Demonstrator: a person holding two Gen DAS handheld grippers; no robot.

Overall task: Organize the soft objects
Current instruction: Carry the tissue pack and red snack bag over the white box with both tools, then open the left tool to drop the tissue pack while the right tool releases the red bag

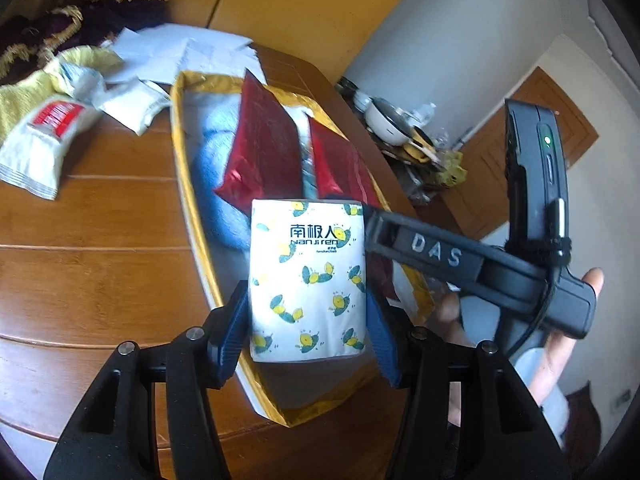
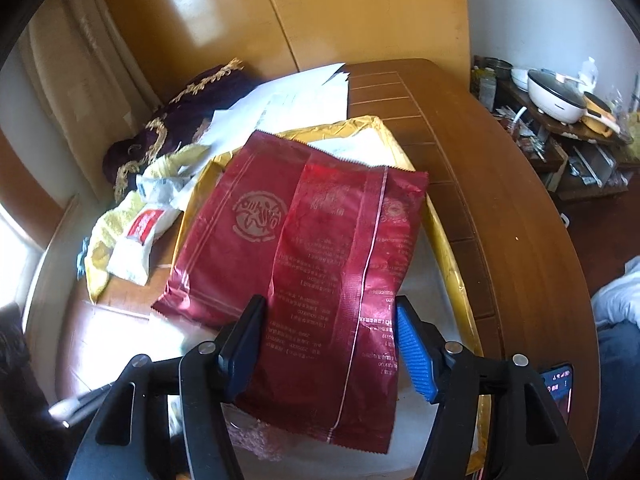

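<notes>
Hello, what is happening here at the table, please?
A person is sorting soft things into a gold-rimmed shallow box on the wooden table. The left gripper holds a white tissue pack with yellow prints above the box. The right gripper clamps a dark red foil pouch over it.

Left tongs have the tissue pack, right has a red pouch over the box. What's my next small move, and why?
Probably lower the tissue pack into the near end of the gold-rimmed box. The left tongs grip it just above that end, where white floor shows bare, while blue yarn and the red pouch fill the far part. The right tongs hold that pouch, keeping it aside.
</notes>
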